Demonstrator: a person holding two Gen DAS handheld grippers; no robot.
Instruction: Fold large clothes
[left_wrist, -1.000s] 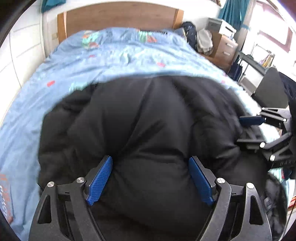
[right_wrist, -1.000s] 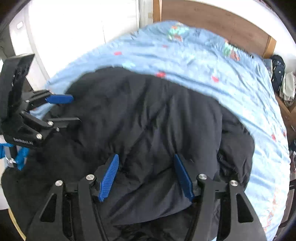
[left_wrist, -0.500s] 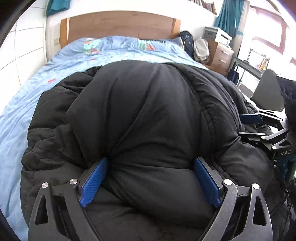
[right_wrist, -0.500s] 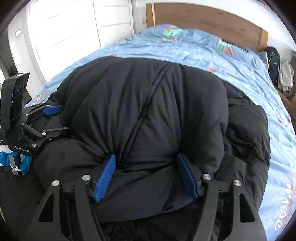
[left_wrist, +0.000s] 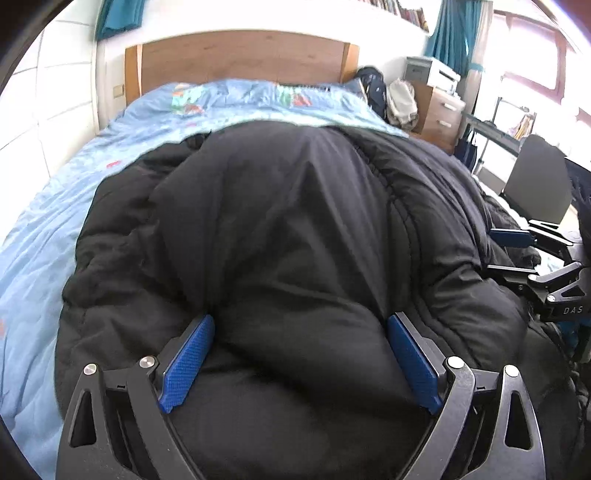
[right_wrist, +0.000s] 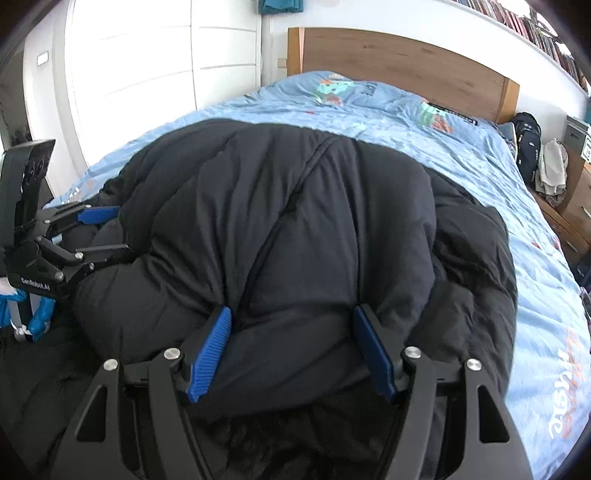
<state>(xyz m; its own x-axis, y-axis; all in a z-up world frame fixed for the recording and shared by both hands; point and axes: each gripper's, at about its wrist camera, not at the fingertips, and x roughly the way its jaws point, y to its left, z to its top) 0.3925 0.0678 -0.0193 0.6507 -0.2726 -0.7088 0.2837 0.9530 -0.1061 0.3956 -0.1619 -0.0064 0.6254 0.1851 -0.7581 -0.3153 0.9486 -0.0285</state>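
Evidently puffy black quilted jacket (left_wrist: 295, 229), bulging, clenched within left gripper (left_wrist: 301, 360) and right gripper (right_wrist: 291, 354).

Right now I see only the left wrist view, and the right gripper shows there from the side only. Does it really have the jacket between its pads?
Observer: Yes. In the right wrist view a thick fold of the black jacket bulges up inside the right gripper, and both blue pads press into it.
Operator: Good. The jacket blocks my view of the bed's right side. Does it hang over that edge?
Observer: No. Its right edge lies on the blue cover, and a wide strip of cover shows beyond it.
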